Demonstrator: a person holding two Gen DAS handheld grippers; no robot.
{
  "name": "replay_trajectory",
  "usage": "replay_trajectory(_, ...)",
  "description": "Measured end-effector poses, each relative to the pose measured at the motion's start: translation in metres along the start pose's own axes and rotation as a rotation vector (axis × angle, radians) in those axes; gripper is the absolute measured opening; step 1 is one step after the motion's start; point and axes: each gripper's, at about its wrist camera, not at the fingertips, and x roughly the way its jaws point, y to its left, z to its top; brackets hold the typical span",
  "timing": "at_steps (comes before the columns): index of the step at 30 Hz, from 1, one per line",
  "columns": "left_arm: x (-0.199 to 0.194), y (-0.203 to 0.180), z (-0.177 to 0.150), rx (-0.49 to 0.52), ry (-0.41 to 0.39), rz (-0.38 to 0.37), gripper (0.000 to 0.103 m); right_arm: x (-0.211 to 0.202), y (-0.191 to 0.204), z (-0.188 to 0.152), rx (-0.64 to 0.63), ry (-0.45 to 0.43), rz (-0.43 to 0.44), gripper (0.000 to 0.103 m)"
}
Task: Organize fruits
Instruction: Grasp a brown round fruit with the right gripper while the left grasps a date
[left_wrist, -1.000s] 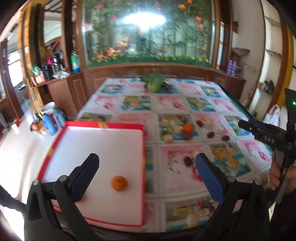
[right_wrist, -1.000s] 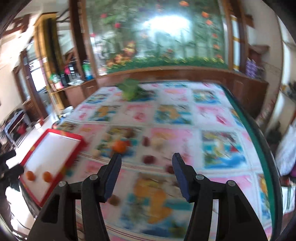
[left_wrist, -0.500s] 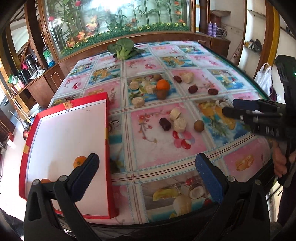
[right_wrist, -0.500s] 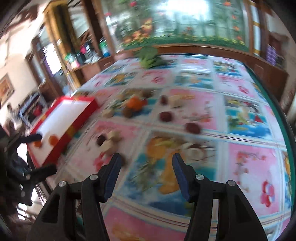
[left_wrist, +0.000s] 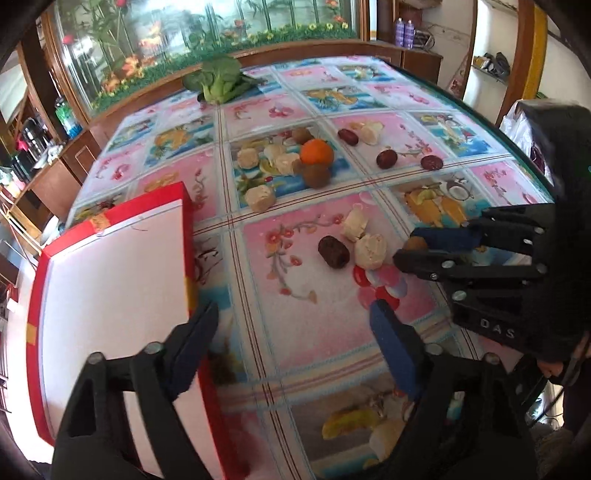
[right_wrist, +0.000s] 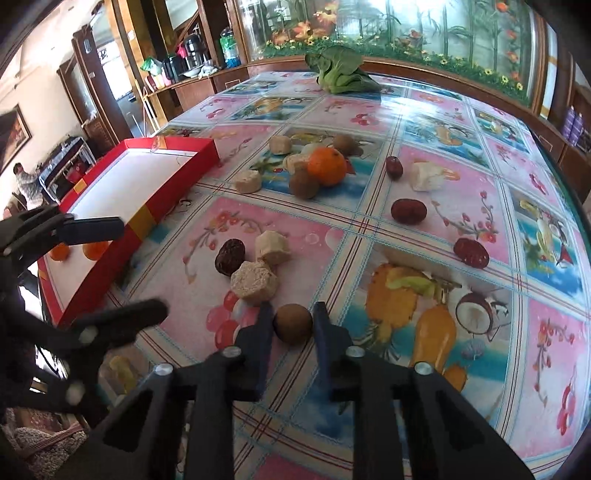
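the right gripper now sits low at the table, its fingers closing around a small brown fruit it hung above earlier.

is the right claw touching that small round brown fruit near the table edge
Cannot tell. In the right wrist view the right claw has a finger on each side of the small round brown fruit, but neither contact nor a gap shows plainly.

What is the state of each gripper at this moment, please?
Left gripper: jaws wide open, holding nothing, above the table beside the red tray.
Right gripper: jaws closed around the small round brown fruit on the table.
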Motion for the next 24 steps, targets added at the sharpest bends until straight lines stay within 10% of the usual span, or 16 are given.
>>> replay_trajectory(15, 0.044, -0.009, 0.035, 0.012, 0.082, -0.074, 0.057, -0.008, -0.045, -0.004, 0.158, -0.035, 0.068, 0.019)
replay_trajectory(24, 0.048, -0.011, 0.035, -0.006, 0.061, -0.101, 0.024, -0.008, -0.047, -0.004, 0.162, -0.036, 0.071, 0.019)
